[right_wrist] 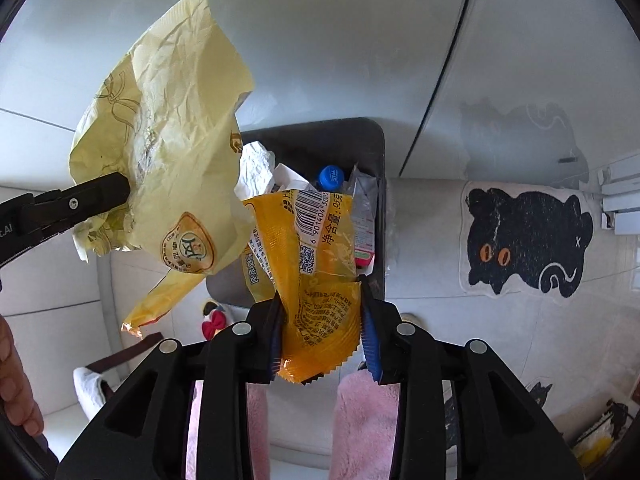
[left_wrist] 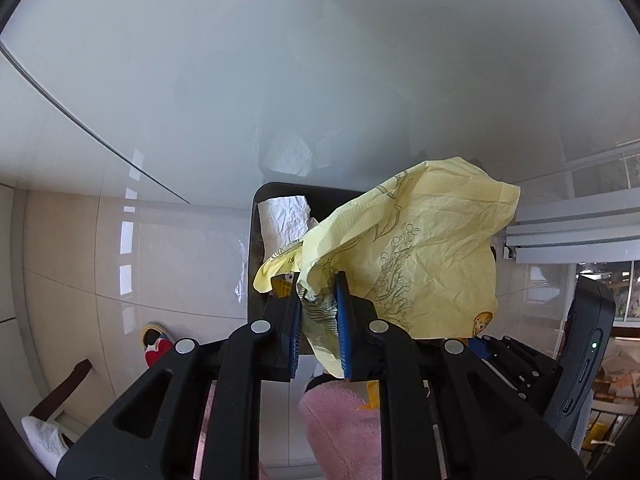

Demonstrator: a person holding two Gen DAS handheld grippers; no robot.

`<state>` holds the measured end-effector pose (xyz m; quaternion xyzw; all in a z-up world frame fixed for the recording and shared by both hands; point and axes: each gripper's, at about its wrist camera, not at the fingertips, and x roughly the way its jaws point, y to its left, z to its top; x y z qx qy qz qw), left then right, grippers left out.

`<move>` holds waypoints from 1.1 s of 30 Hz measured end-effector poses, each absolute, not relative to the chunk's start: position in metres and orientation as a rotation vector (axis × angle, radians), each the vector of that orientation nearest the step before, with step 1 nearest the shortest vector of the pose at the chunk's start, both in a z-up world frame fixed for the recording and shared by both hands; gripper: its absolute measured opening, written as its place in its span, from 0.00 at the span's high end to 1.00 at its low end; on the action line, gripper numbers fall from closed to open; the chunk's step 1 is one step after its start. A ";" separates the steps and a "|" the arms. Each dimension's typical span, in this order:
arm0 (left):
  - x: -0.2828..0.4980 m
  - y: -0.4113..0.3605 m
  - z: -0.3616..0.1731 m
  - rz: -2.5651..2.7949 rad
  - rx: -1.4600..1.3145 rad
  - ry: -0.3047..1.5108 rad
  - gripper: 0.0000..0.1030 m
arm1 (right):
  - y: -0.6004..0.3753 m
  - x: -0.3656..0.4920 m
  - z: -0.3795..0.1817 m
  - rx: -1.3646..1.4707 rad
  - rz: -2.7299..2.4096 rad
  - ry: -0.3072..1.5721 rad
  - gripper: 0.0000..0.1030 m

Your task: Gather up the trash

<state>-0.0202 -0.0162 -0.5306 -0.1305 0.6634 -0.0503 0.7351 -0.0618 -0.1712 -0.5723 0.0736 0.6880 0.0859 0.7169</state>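
Both grippers are over the dark bin [right_wrist: 376, 160], which stands on the pale tiled floor [left_wrist: 180, 264] against a white wall.

Left gripper [left_wrist: 319, 316]: fingers closed down on a bunched corner of the pale yellow paper wrapper [left_wrist: 420, 248], blue pads pressing the crumple from both sides. The rest of the sheet fans upward and to the right, above the bin's mouth. Pinching a gathered corner seems the sensible hold, since a loose flat sheet gives nothing firm to grip. From the right wrist view this gripper comes in level from the left, wrapper [right_wrist: 172, 136] hanging off its tip beside the bin.

Right gripper [right_wrist: 322, 334]: fingers part-closed on the sawtooth end of the orange snack packet [right_wrist: 320, 264]; the packet fills the gap, its far end reaching over the bin opening. Gripper aimed forward and down at the bin.

Bin contents visible: crumpled white paper [left_wrist: 284, 220], a blue bottle cap [right_wrist: 331, 176], assorted wrappers. Fairly full.

Judgement: both pieces are positioned for release into the bin; neither is let go yet. The wrapper is light and wide, so it may drift or catch on the rim.

Nearby: black cat mat [right_wrist: 528, 240] on the floor to the right.
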 end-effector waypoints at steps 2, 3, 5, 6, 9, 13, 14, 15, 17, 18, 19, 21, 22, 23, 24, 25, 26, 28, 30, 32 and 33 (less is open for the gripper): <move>-0.016 -0.014 -0.538 -0.110 -0.304 1.477 0.83 | -0.171 -0.062 -0.583 0.204 0.168 1.536 0.64; -0.014 -0.014 -0.541 -0.116 -0.302 1.484 0.81 | -0.171 -0.062 -0.586 0.214 0.163 1.540 0.63; -0.012 -0.017 -0.544 -0.133 -0.291 1.491 0.78 | -0.169 -0.062 -0.591 0.218 0.164 1.541 0.50; -0.011 -0.019 -0.544 -0.140 -0.289 1.495 0.70 | -0.168 -0.061 -0.592 0.223 0.162 1.537 0.46; -0.006 -0.019 -0.542 -0.143 -0.287 1.492 0.59 | -0.168 -0.059 -0.591 0.241 0.156 1.523 0.30; -0.002 -0.012 -0.536 -0.133 -0.298 1.476 0.31 | -0.168 -0.056 -0.586 0.240 0.144 1.514 0.22; -0.002 -0.012 -0.533 -0.131 -0.298 1.473 0.30 | -0.167 -0.055 -0.585 0.235 0.143 1.513 0.21; 0.000 -0.012 -0.531 -0.131 -0.300 1.470 0.27 | -0.167 -0.055 -0.584 0.230 0.141 1.514 0.21; 0.000 -0.011 -0.522 -0.131 -0.301 1.456 0.19 | -0.169 -0.055 -0.580 0.224 0.134 1.513 0.11; 0.000 -0.011 -0.518 -0.129 -0.298 1.448 0.13 | -0.170 -0.055 -0.575 0.223 0.129 1.507 0.09; -0.003 -0.010 -0.513 -0.128 -0.297 1.438 0.08 | -0.172 -0.056 -0.570 0.222 0.125 1.502 0.02; -0.006 -0.008 -0.499 -0.129 -0.299 1.418 0.08 | -0.176 -0.057 -0.556 0.217 0.128 1.488 0.03; -0.008 -0.007 -0.492 -0.132 -0.302 1.410 0.08 | -0.177 -0.057 -0.546 0.215 0.134 1.480 0.03; -0.012 -0.007 -0.482 -0.133 -0.303 1.400 0.08 | -0.179 -0.058 -0.537 0.209 0.137 1.469 0.03; -0.015 -0.007 -0.471 -0.135 -0.297 1.386 0.08 | -0.180 -0.059 -0.526 0.197 0.134 1.458 0.03; -0.019 -0.007 -0.460 -0.138 -0.288 1.372 0.08 | -0.183 -0.060 -0.517 0.181 0.130 1.446 0.03; -0.023 -0.007 -0.448 -0.145 -0.277 1.357 0.08 | -0.184 -0.062 -0.503 0.171 0.134 1.428 0.03; -0.030 -0.008 -0.423 -0.149 -0.255 1.325 0.08 | -0.187 -0.064 -0.476 0.157 0.144 1.393 0.03; -0.039 -0.010 -0.396 -0.152 -0.226 1.290 0.08 | -0.188 -0.067 -0.446 0.140 0.156 1.363 0.03; -0.045 -0.010 -0.367 -0.152 -0.204 1.259 0.08 | -0.187 -0.069 -0.415 0.127 0.182 1.336 0.03; -0.048 -0.009 -0.352 -0.155 -0.196 1.239 0.08 | -0.186 -0.070 -0.400 0.103 0.184 1.318 0.03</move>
